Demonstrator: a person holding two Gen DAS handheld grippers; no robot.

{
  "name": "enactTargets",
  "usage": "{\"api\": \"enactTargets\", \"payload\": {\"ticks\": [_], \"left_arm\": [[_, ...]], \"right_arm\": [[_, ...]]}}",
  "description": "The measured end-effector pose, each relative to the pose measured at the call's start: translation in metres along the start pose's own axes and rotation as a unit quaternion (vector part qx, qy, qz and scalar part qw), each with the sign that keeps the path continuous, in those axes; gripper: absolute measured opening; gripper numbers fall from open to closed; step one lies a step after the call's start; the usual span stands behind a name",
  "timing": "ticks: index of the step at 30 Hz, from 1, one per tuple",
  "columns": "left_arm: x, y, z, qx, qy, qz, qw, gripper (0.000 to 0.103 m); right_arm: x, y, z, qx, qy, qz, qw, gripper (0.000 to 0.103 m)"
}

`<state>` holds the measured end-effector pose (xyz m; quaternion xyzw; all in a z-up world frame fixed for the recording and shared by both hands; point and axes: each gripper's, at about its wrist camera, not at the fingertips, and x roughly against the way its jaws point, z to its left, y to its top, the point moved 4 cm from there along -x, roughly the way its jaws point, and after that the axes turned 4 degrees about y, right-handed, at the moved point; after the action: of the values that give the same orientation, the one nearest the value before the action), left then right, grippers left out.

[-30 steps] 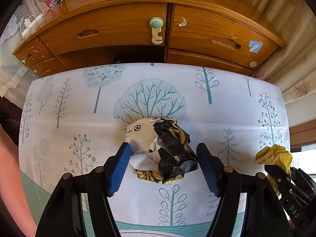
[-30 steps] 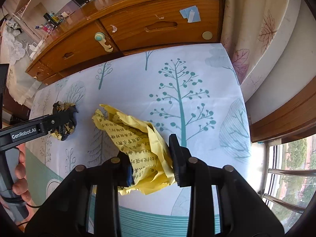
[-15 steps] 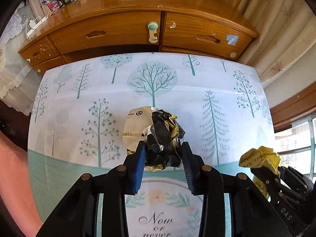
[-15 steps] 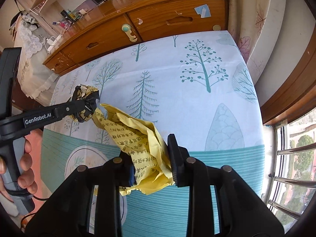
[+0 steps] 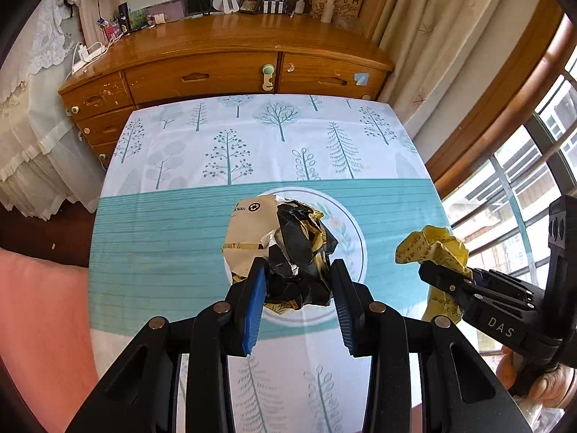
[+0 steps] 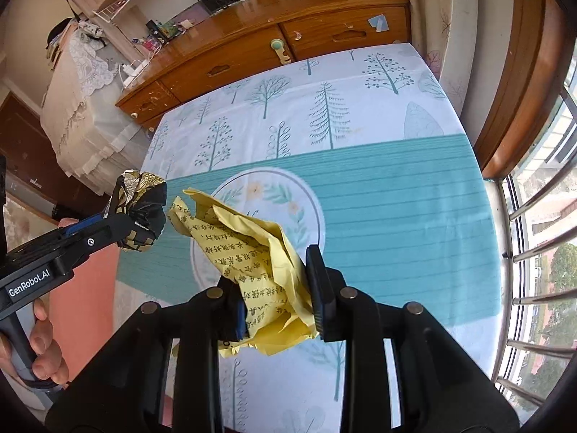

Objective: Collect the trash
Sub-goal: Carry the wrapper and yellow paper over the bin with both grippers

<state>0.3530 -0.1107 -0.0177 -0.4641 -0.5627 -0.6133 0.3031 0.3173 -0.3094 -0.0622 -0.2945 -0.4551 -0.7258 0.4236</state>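
Trash was in both tongs, lifted clear above the tree-print tablecloth (image 5: 230,137): the left tongs (image 5: 298,285) were closed partway on a crumpled black-and-gold wrapper (image 5: 288,249), and the right tongs (image 6: 277,296) were clamped narrowly on a crumpled yellow paper (image 6: 252,249) printed with rows of characters. The left jaws had closed in on the wrapper within the last second, and it sat squeezed between the blue pads. Both wads looked very light and soft, likely to give and spring back under pressure; the wrapper seemed glossy and so perhaps slippery, the paper drier and easier to hold. Each was held near its lower bulk, with most of the wad sticking out ahead of the jaws, which seemed a fair place to grip, though a loose flap could tear or slide out. From the left camera the right tongs (image 5: 441,274) appeared off to the right, with the paper bunched at their tip. No bin or bag showed in either view, so where the trash should go could not be told. The undersides of both wads were hidden by the jaws, and the wrapper's print was too small to read. A hand (image 6: 39,346) gripped the left handle, partly cut off at the frame edge.
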Motion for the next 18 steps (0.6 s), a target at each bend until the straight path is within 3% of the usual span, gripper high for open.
{"api": "enactTargets", "payload": {"ticks": [9, 13, 18], "left_arm": [[0.106, -0.142, 0.025, -0.019, -0.033, -0.065, 0.9971, 0.035], [0.131, -0.204, 0.033, -0.023, -0.046, -0.058, 0.9970, 0.035], [0.141, -0.272, 0.038, -0.023, -0.053, -0.032, 0.9978, 0.035]], "right_arm": [[0.072, -0.158, 0.079, -0.022, -0.008, -0.021, 1.000, 0.024], [0.091, -0.220, 0.101, -0.028, -0.011, -0.015, 0.999, 0.024], [0.101, -0.290, 0.121, -0.021, -0.019, 0.023, 0.999, 0.024]]}}
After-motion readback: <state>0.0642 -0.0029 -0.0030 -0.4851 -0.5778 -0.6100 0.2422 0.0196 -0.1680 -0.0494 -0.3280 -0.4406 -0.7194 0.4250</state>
